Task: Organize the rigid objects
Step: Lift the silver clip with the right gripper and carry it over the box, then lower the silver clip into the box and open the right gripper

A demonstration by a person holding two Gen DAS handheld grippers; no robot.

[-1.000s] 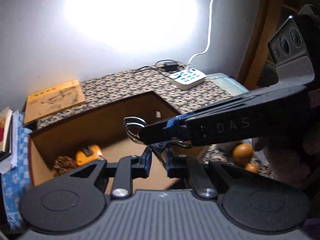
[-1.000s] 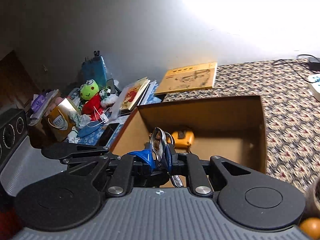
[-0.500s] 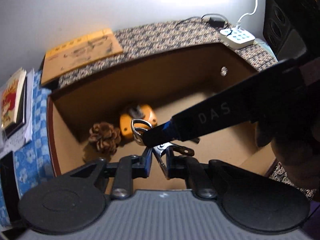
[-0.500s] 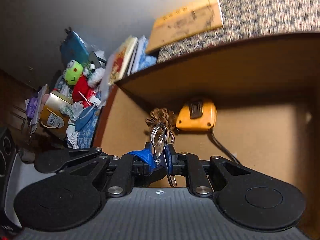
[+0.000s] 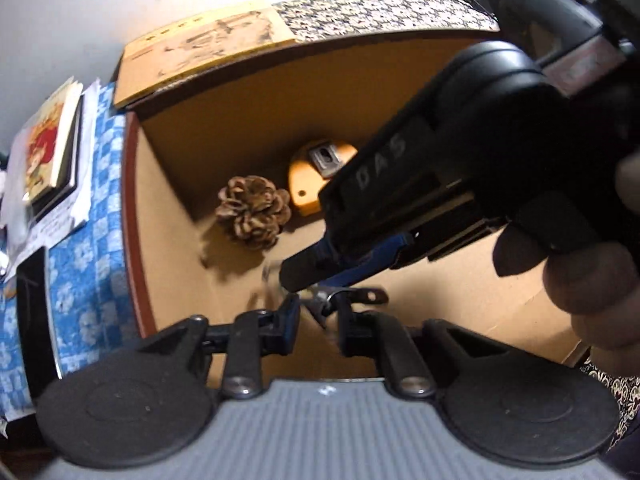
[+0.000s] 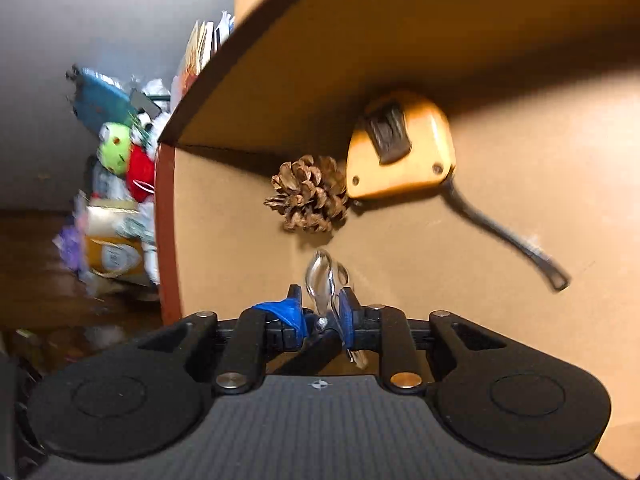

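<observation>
Both cameras sit just behind their gripper fingers and look steeply down into the open cardboard box (image 5: 168, 184). The left wrist view faces the box's far left corner from above, close in, with the right gripper (image 5: 304, 276) crossing its upper right. The right wrist view is nearer the box floor, angled toward the same corner. They share the pine cone (image 5: 253, 211) (image 6: 310, 194), the orange tape measure (image 5: 308, 184) (image 6: 416, 160) beside it, and the left box wall.
</observation>
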